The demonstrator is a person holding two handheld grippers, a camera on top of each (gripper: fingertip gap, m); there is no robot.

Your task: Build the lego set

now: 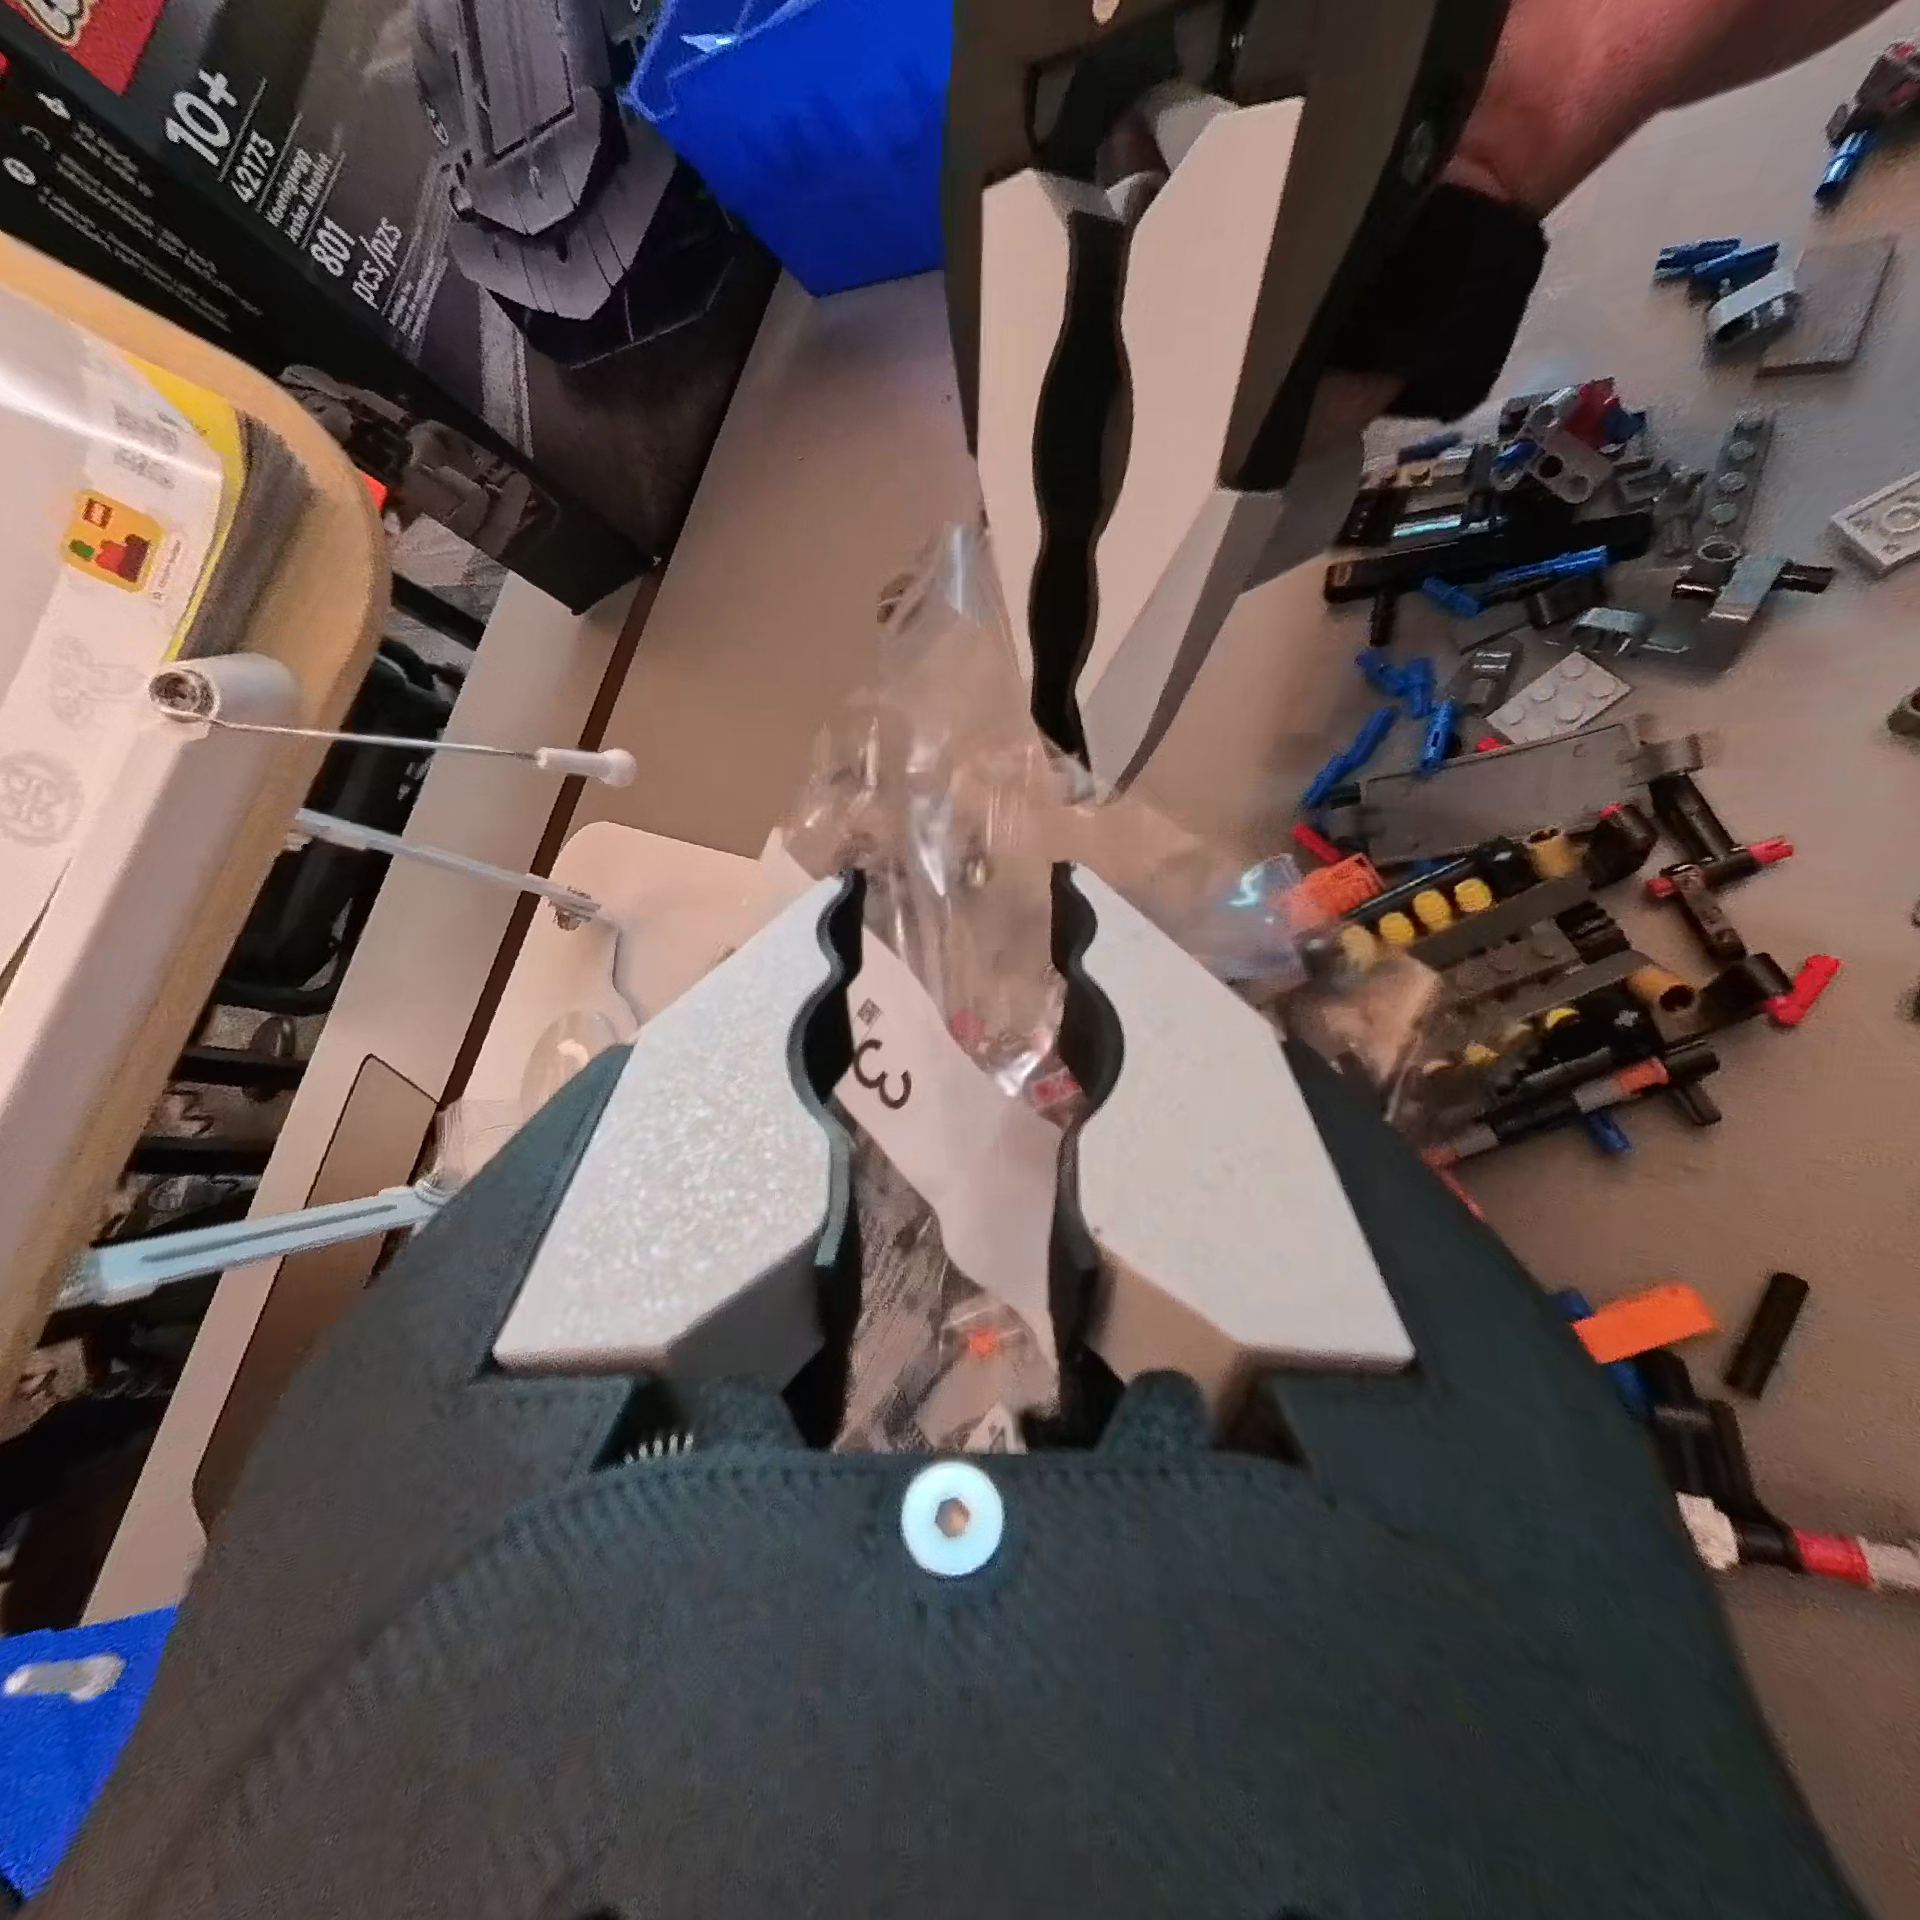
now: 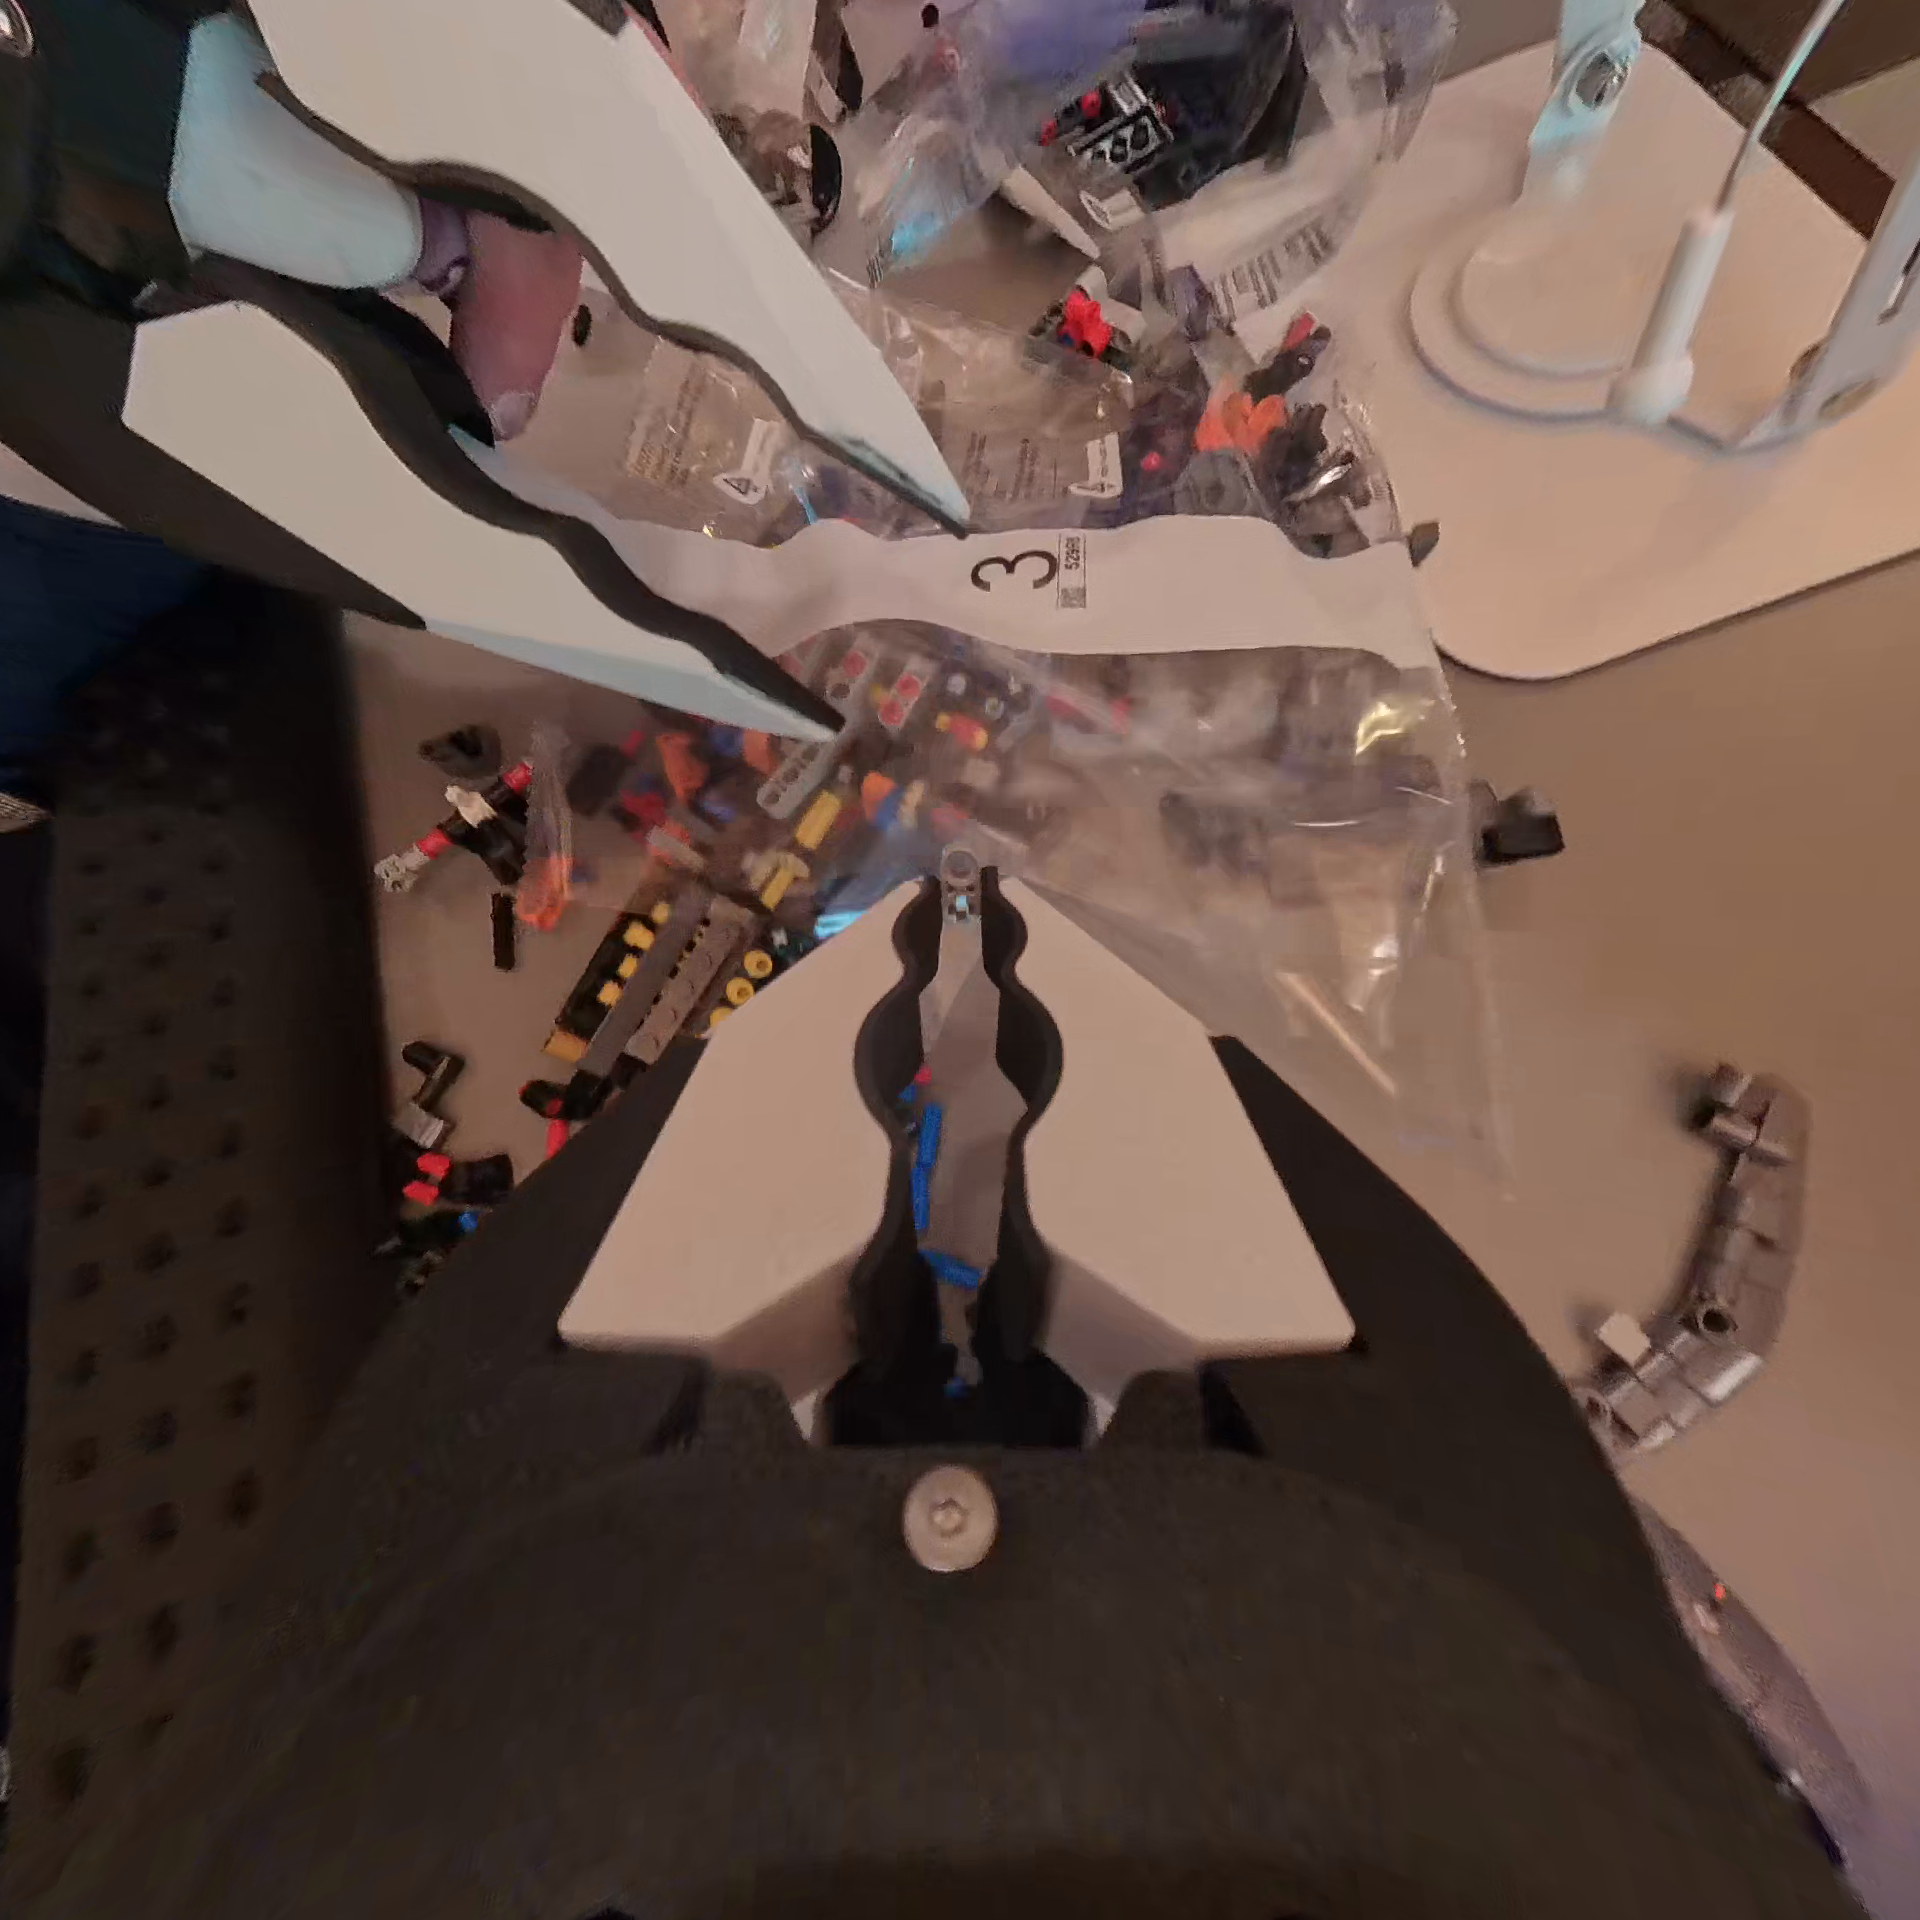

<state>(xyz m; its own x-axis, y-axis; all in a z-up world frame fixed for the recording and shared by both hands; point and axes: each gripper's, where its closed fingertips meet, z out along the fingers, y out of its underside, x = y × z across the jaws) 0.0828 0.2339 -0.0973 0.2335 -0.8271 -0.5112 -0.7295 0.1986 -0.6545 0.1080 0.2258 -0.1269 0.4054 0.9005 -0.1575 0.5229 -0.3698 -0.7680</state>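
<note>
Item one: we hold the left gripper point(image 1: 956, 883) with its jaws spread, a clear plastic bag point(image 1: 935, 831) with a white numbered strip point(image 1: 925, 1070) lying between the fingers; whether they touch the film, we cannot tell.

Item two: our right gripper point(image 2: 961, 883) has its jaws nearly pressed together, pinching a small grey lego piece point(image 2: 958, 883) at the tips, right at the edge of the bag point(image 2: 1195, 779). In the left wrist view this gripper point(image 1: 1075, 769) comes down from above onto the bag's top.

Item three: the bag lies on the tan table point(image 2: 1714, 883), holding loose bricks in red, yellow, orange and grey.

Item four: just beside the bag sits a partly built dark assembly point(image 1: 1538, 966) with yellow pins, amid scattered blue and black loose pieces point(image 1: 1403, 717).

Item five: a curved grey lego section point(image 2: 1714, 1278) rests apart to the right.

Item six: farther off, more bagged parts point(image 2: 1122, 135), a white stand base point(image 2: 1621, 312), the dark set box point(image 1: 416, 260) and a blue bin point(image 1: 800, 135).
</note>
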